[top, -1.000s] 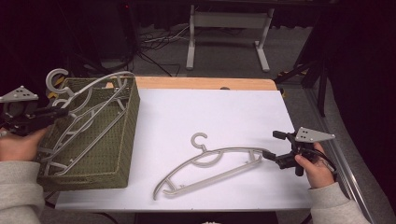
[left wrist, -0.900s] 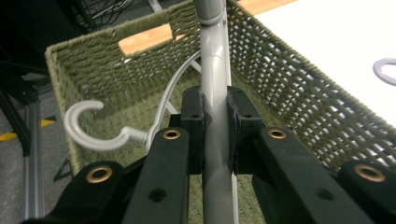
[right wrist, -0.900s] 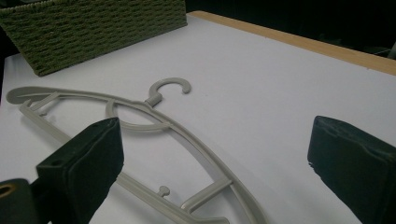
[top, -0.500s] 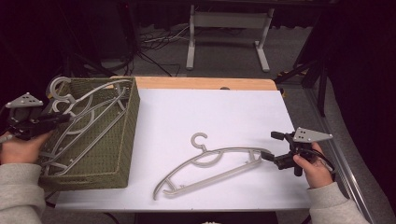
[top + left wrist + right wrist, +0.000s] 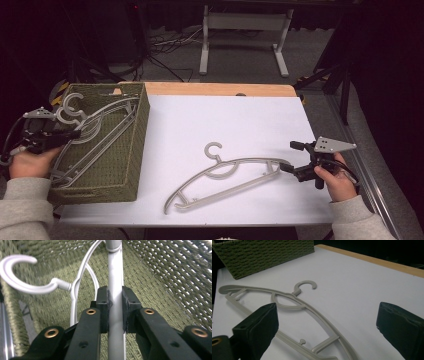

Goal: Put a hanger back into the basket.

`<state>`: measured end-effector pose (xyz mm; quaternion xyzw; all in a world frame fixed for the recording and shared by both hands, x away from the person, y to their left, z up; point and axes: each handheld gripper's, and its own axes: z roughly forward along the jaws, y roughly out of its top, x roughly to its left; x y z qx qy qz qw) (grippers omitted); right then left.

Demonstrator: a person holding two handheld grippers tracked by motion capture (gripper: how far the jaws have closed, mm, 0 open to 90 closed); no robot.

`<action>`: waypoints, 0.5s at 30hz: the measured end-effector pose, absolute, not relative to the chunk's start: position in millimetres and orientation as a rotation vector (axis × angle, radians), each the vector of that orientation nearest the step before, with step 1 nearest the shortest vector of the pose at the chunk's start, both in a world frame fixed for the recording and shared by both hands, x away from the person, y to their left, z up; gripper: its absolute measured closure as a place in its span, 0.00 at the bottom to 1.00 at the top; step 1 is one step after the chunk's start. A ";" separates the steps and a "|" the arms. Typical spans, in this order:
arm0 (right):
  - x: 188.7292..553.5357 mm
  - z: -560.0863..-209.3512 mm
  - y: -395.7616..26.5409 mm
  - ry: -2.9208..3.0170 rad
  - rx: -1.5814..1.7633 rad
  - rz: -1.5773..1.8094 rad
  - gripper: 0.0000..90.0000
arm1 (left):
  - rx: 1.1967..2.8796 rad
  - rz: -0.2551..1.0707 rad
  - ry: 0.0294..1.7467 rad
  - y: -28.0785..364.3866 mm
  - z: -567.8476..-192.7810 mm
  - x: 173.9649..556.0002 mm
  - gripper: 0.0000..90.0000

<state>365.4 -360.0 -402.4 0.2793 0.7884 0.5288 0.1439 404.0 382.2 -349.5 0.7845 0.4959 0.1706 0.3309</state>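
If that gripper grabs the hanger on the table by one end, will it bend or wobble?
The grey hanger looks like thin moulded plastic with open gaps, so it is probably light and fairly stiff. Being long, it would likely swing or droop if held by one end. Lying flat on the smooth white table, it would probably slide when pushed, not roll.

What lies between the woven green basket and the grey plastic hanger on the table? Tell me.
Nothing: in the high view only bare white tabletop separates the woven green basket from the grey plastic hanger.
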 end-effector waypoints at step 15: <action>374.2 -388.6 -341.6 2.317 0.759 1.443 0.08 | 1.898 0.525 1.039 344.5 -297.5 371.4 0.52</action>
